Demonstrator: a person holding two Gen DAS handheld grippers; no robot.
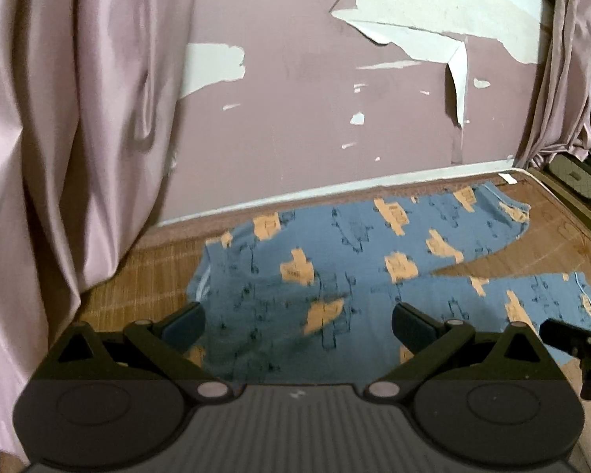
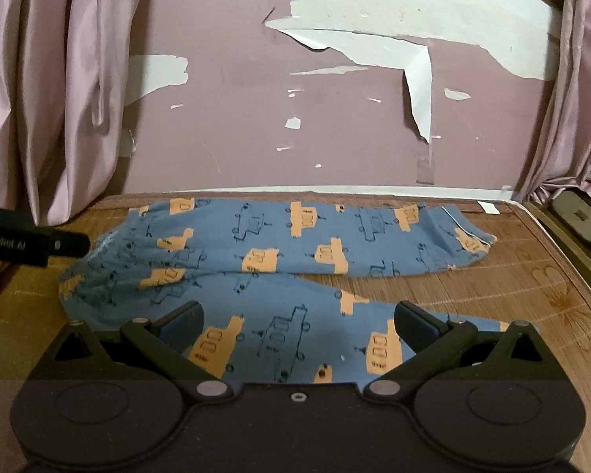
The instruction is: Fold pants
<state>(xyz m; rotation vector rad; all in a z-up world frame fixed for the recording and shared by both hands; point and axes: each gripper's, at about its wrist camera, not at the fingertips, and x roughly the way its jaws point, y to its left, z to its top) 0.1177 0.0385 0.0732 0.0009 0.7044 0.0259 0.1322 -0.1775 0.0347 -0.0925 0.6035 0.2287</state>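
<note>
Blue pants [image 1: 354, 260] with orange vehicle prints lie spread flat on a woven bamboo mat, waist to the left, two legs running right in a V. They also show in the right wrist view [image 2: 279, 260]. My left gripper [image 1: 297, 325] is open and empty, hovering over the waist and seat area. My right gripper [image 2: 299, 325] is open and empty, over the near leg. The right gripper's black fingers [image 1: 567, 335] show at the right edge of the left wrist view; the left gripper's finger [image 2: 35, 244] shows at the left edge of the right wrist view.
The bamboo mat [image 2: 512, 276] covers a bed against a mauve wall [image 2: 335, 138] with peeling paint. Pink curtains hang at the left [image 1: 59, 138] and right [image 2: 579, 98]. The bed's right edge [image 2: 563, 236] drops to dark objects beyond.
</note>
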